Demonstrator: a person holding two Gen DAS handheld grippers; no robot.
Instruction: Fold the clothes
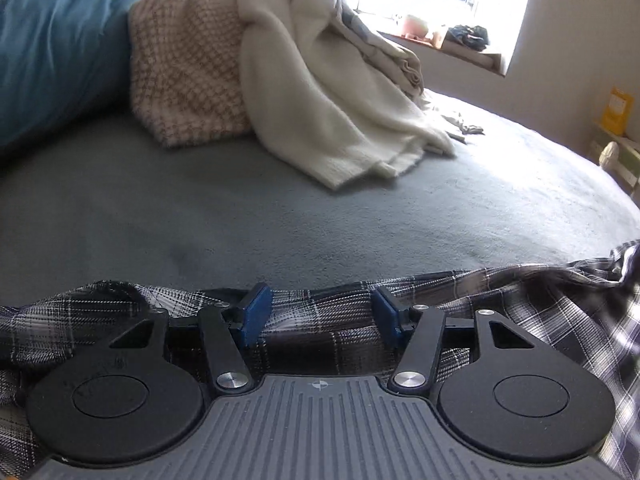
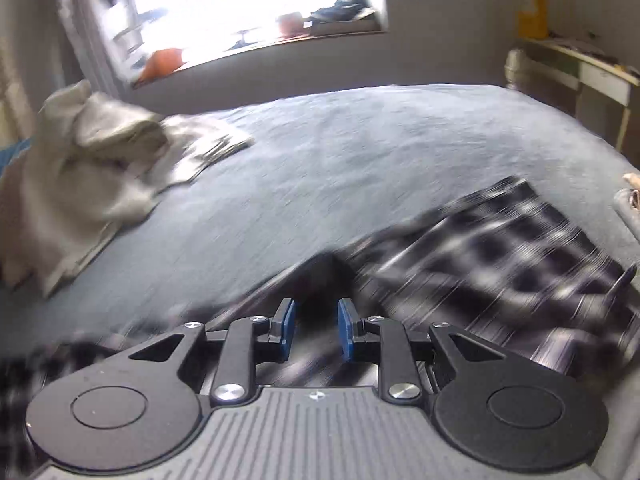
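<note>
So the plaid shirt [image 1: 320,320] is strung along the bottom of the left wrist frame, lying rumpled on the grey-blue bed [image 1: 280,220]. The left gripper [image 1: 322,314] sits right over it, jaws spread wide with cloth between the blue pads but nothing pinched. In the right wrist view it's all blurry: the right gripper [image 2: 316,328] has its jaws only partly open, shirt fabric under and between them, can't tell if they touch it. Cream blanket [image 1: 320,92] and a checked knit [image 1: 184,72] are piled upper left, well apart from the shirt.
</note>
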